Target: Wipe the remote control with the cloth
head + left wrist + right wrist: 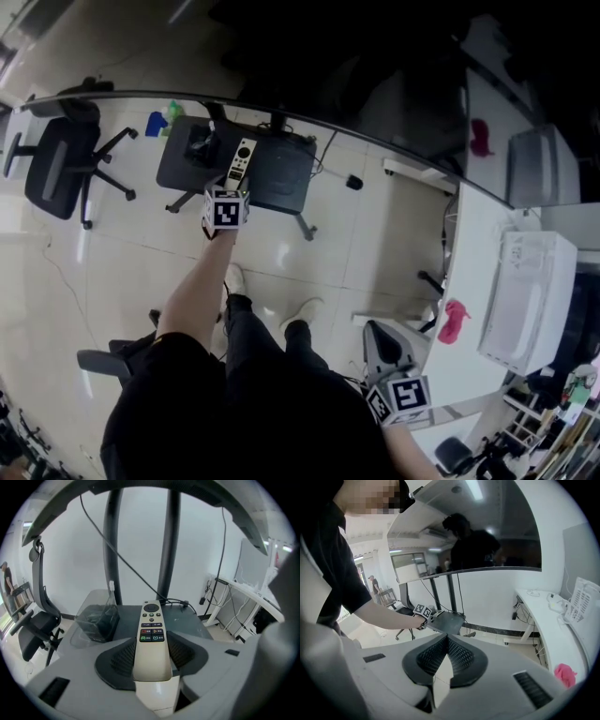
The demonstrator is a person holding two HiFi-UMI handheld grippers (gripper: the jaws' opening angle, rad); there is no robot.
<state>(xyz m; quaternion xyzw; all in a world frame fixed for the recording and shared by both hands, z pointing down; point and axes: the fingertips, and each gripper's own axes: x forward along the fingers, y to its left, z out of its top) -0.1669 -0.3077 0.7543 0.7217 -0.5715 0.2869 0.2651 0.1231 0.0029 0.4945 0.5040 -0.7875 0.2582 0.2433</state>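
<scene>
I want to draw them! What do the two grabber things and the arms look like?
The left gripper and the right gripper are light grey, with two black ribbed pads that curve to a point. Each carries a white cube with black square markers. The person wears a short black sleeve.

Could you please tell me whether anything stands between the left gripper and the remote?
Nothing visible does. The remote already sits between the left gripper's fingers, pads against its sides, over the table. A clear box stands off to its left.
</scene>
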